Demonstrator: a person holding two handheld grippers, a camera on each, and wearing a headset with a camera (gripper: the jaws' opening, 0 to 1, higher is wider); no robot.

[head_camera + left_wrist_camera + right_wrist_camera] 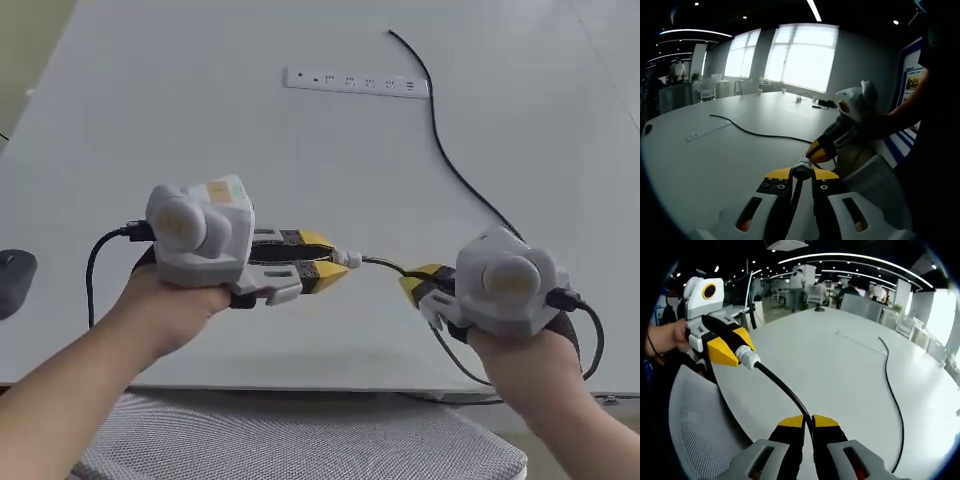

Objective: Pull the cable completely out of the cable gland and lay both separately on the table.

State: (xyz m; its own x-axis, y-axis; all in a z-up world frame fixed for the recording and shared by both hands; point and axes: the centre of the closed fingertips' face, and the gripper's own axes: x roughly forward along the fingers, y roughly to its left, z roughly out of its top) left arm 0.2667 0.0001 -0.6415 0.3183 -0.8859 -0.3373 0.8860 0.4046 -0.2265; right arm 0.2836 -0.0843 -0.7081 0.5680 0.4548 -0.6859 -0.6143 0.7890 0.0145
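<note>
Just then my left hand-held gripper (pixel 325 263) was clenched on the white cable gland (pixel 346 259), whose end poked out past the yellow jaw tips toward my other hand. My right hand-held gripper (pixel 416 283) faced it from near by, its jaws closed on the black cable (pixel 384 266). The cable ran in a short span from the gland's mouth straight into those tips. Its end sat inside the gland, and both were held in the air above the near edge of the white bench (pixel 200 140). Beyond both hand-held grippers, well apart from them, a white power strip (pixel 357 83) lay flat on the bench. A black cord (pixel 448 160) curved from beside its end back toward the right hand-held gripper's side. Below my hands was a grey mesh chair (pixel 300 440).
</note>
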